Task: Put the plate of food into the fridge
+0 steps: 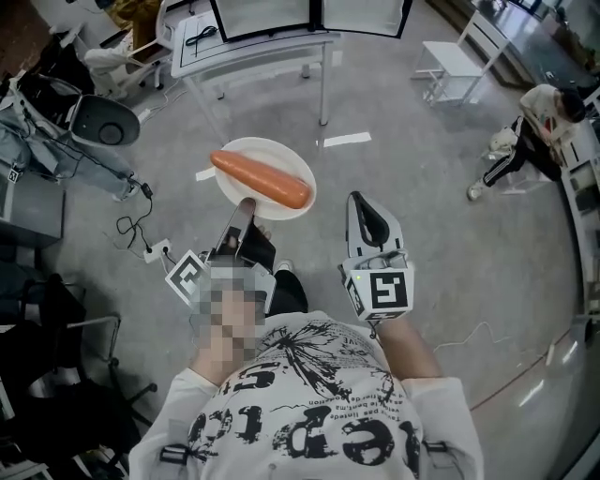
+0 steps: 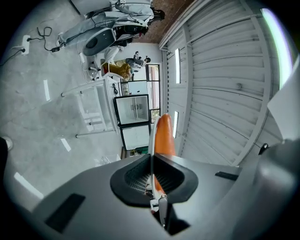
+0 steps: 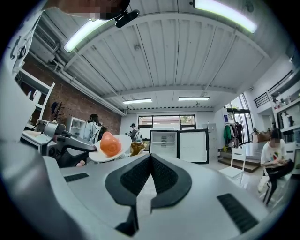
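Note:
A white plate point(image 1: 274, 155) carries one long orange carrot point(image 1: 261, 178) and is held above the grey floor. My left gripper point(image 1: 246, 208) is shut on the plate's near rim. In the left gripper view the rim point(image 2: 151, 140) runs edge-on between the pads, with the carrot point(image 2: 164, 136) just behind it. My right gripper point(image 1: 364, 204) is level beside it on the right, shut with nothing in it. The right gripper view shows its jaws point(image 3: 151, 157) together, the plate point(image 3: 123, 140) with the carrot point(image 3: 110, 143) to the left, and a glass-door fridge point(image 3: 164, 144) straight ahead across the room.
A white table point(image 1: 253, 47) stands ahead, with the dark-framed fridge fronts point(image 1: 267, 17) behind it. A person point(image 1: 530, 131) sits at the right near a white stool point(image 1: 450, 64). Cables and a power strip point(image 1: 155, 251) lie on the floor at the left, by chairs and bags point(image 1: 98, 122).

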Tool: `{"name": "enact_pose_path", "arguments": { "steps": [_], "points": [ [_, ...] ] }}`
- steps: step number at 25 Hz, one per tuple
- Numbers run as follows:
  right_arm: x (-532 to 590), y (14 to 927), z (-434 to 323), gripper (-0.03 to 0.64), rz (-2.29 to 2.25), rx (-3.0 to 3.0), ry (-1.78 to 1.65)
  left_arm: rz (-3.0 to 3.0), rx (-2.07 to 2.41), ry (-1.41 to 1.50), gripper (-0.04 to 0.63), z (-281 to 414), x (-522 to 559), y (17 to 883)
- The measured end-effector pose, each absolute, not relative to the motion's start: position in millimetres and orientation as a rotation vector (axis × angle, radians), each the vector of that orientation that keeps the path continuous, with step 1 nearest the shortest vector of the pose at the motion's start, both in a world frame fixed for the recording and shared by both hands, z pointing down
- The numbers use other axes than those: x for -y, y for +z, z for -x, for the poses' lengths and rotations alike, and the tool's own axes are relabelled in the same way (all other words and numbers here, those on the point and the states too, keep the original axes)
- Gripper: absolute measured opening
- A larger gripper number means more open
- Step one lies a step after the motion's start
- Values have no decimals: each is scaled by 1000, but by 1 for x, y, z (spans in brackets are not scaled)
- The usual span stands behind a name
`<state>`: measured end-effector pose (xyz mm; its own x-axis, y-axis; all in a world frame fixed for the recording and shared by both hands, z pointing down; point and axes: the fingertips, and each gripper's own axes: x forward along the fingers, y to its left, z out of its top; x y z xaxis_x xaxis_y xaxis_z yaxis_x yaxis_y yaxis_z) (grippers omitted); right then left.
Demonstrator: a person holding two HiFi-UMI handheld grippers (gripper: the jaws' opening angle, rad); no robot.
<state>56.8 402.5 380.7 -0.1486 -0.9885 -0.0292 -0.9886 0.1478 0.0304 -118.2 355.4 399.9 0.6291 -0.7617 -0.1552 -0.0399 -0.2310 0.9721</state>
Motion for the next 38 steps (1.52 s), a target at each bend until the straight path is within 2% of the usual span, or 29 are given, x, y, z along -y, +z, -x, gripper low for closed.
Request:
{"name": "enact_pose_path", "arguments": {
  "steps": [15, 22, 30, 38],
  "points": [
    [-210, 351, -5, 2, 2149, -2326, 66, -1759, 585, -739, 25, 162, -168, 368],
    [-151, 354, 16, 2, 2128, -2352, 45, -1728, 587, -753, 25, 182, -115, 370],
    [-92, 356, -2, 2, 2079, -2390, 25, -1705, 626, -761, 25, 170, -73, 375],
    [-3, 351, -51, 2, 1984, -2449, 33, -1694, 700, -825, 25, 130, 4, 371]
  ]
}}
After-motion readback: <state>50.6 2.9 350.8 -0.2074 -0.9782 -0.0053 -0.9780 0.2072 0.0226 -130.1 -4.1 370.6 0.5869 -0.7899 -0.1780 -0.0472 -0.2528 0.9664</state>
